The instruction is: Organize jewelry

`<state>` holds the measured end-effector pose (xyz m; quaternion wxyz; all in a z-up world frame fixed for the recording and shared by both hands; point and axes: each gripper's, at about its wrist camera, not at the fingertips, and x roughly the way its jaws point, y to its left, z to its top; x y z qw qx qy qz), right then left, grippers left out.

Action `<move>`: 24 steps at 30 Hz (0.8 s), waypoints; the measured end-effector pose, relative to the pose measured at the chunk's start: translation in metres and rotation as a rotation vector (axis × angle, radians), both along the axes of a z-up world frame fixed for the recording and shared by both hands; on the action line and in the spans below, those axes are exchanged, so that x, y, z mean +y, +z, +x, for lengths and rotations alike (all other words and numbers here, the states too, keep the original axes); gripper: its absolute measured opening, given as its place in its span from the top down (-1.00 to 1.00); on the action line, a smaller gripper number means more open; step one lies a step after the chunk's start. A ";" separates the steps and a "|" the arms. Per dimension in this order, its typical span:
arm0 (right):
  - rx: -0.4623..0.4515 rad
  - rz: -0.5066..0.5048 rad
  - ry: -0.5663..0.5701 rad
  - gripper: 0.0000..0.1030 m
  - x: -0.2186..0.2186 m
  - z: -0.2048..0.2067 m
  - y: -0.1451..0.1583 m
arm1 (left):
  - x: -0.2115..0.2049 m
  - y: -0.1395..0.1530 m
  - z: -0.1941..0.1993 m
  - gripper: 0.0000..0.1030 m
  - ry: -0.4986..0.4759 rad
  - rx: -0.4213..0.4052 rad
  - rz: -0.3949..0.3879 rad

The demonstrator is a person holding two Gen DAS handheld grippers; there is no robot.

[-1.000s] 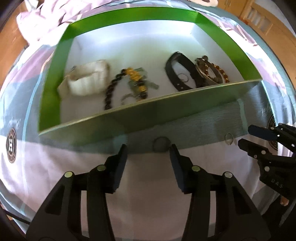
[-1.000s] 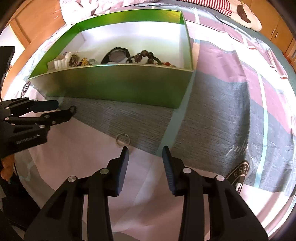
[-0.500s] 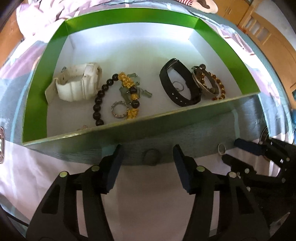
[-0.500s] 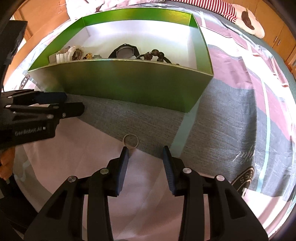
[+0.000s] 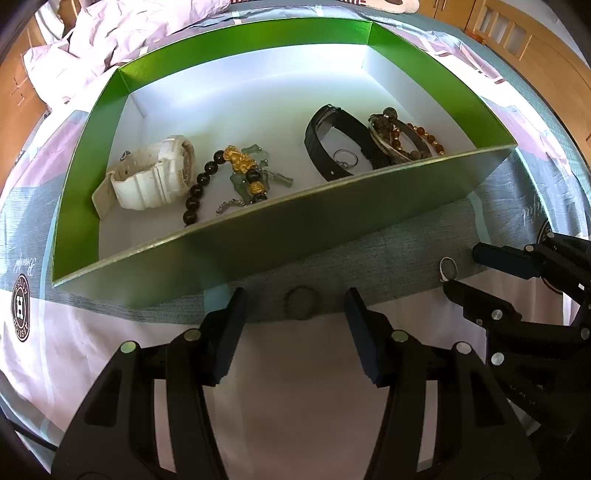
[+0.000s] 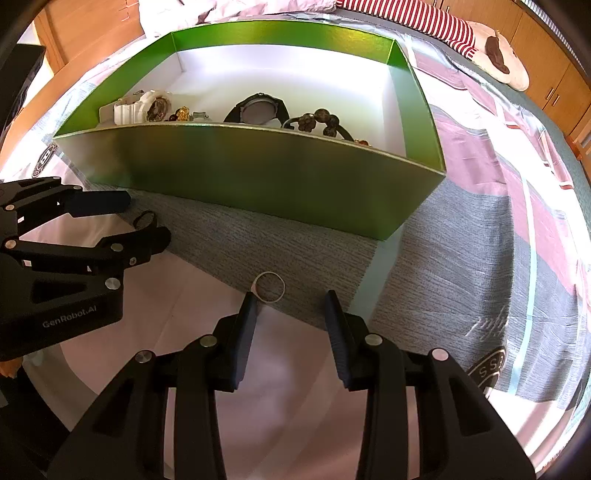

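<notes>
A green box (image 5: 280,236) (image 6: 258,173) with a white floor lies on the bed. It holds a white watch (image 5: 147,177) (image 6: 142,107), a black-and-gold bead bracelet (image 5: 236,170), a black watch (image 5: 332,144) (image 6: 258,109), a small ring (image 5: 345,157) and a brown bead bracelet (image 5: 402,140) (image 6: 321,120). A dark ring (image 5: 301,300) (image 6: 144,220) lies on the cover between the fingertips of my open left gripper (image 5: 293,301) (image 6: 146,219). A silver ring (image 6: 269,287) (image 5: 447,267) lies just ahead of my open right gripper (image 6: 290,302) (image 5: 463,269).
The bed cover (image 6: 480,240) is grey, pink and white patchwork. A rumpled quilt (image 5: 96,37) lies behind the box. A striped plush toy (image 6: 461,33) sits at the far right. Wooden cabinets (image 6: 546,62) stand beyond the bed.
Both grippers have closed in on their rings and sit lower, near the cover. The box's front wall now hides more of the jewelry. Both stay open.
</notes>
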<state>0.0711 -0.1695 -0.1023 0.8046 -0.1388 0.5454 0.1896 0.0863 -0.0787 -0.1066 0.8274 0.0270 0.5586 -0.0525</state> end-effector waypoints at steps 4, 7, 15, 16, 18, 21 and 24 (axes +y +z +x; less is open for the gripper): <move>-0.006 -0.004 0.003 0.27 0.002 0.001 -0.001 | 0.005 0.001 -0.006 -0.06 -0.004 -0.003 0.005; -0.009 -0.005 0.005 0.27 0.002 0.000 0.000 | 0.005 0.000 -0.008 -0.06 -0.006 -0.005 0.007; -0.024 -0.008 0.007 0.27 0.001 -0.004 0.002 | 0.005 -0.001 -0.010 -0.06 -0.009 -0.007 0.014; -0.027 -0.007 0.006 0.27 0.002 -0.005 0.002 | 0.005 -0.001 -0.010 -0.06 -0.010 -0.007 0.015; -0.035 -0.009 0.013 0.27 0.002 -0.006 0.002 | 0.004 0.000 -0.010 0.06 -0.013 -0.007 0.016; -0.035 -0.003 0.028 0.37 0.004 -0.009 0.003 | 0.000 0.001 -0.011 0.27 -0.027 -0.013 0.038; -0.033 0.006 0.052 0.56 0.007 -0.011 0.003 | -0.002 0.002 -0.013 0.44 -0.039 -0.013 0.033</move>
